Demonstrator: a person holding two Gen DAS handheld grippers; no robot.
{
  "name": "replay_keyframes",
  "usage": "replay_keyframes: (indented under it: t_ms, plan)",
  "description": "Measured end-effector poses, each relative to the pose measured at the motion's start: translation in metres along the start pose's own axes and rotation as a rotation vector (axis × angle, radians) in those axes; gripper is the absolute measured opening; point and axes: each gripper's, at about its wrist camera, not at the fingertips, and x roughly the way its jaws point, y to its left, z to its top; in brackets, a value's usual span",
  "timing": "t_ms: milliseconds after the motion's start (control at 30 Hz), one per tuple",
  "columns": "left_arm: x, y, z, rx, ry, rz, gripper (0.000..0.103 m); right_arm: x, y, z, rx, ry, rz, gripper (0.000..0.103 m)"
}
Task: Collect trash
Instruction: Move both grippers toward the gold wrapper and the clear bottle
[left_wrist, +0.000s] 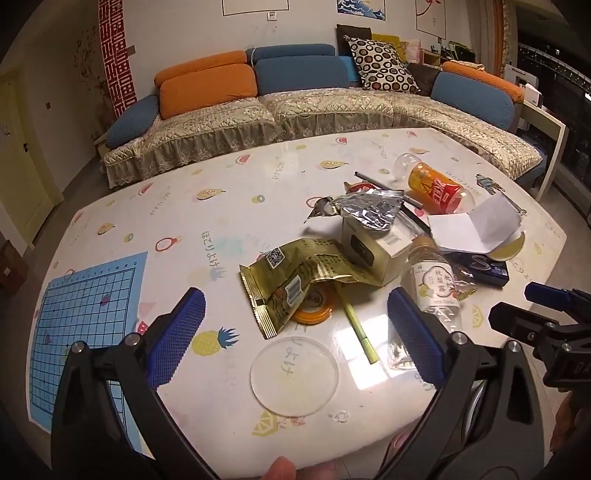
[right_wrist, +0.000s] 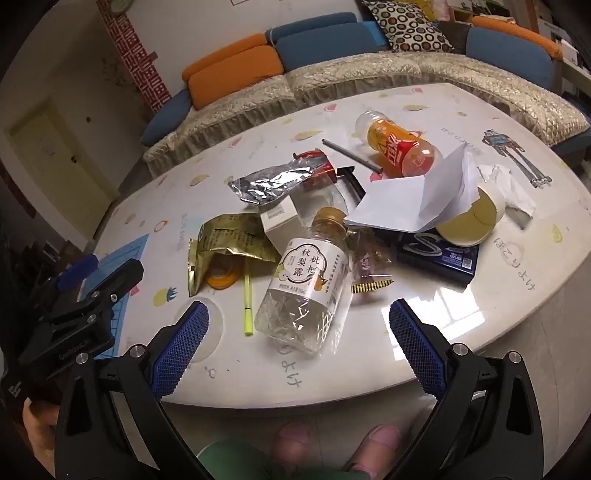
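Over the near edge of the table (right_wrist: 517, 295) I'm holding both grippers side by side, and neither one is gripping anything. The left gripper (left_wrist: 295, 328) is sitting with its blue pads spread wide, hovering above a clear round disc (left_wrist: 294, 376) that's lying flat near the front edge. The right gripper (right_wrist: 297, 339) is spread just as wide, and the clear bottle (right_wrist: 308, 284) with the gold cap is lying on its side right between its fingers, base toward me, nothing touching it.

The rest of the trash is piling up toward the middle and right side of the table. A gold wrapper (left_wrist: 295, 280) is lying crumpled, partly covering an orange lid (left_wrist: 314, 308), with a yellow-green stick (left_wrist: 356, 325) beside it. Behind that a small white box (left_wrist: 373, 251) is carrying a silver foil bag (left_wrist: 369, 208) on top. Farther back an orange drink bottle (right_wrist: 400, 147) is lying on its side, a dark pen (right_wrist: 351, 155) next to it. Folded white paper (right_wrist: 413, 199) is leaning over a paper cup (right_wrist: 472, 218) tipped on its side, and both are resting on a dark blue box (right_wrist: 439, 254). A crumpled tissue (right_wrist: 513, 188) is sitting toward the right edge.
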Motion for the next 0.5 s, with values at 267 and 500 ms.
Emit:
replay_keyframes:
  t_ms: [267,500]
  plan:
    - [0.043,0.016,0.011,-0.026,0.055,-0.023,0.097,0.035,0.007,0.010,0.011,0.048,-0.013,0.097]
    - [0.070,0.018,0.014,0.003,0.081,-0.019,0.096,0.056,0.010,0.015,0.006,0.072,-0.025,0.097]
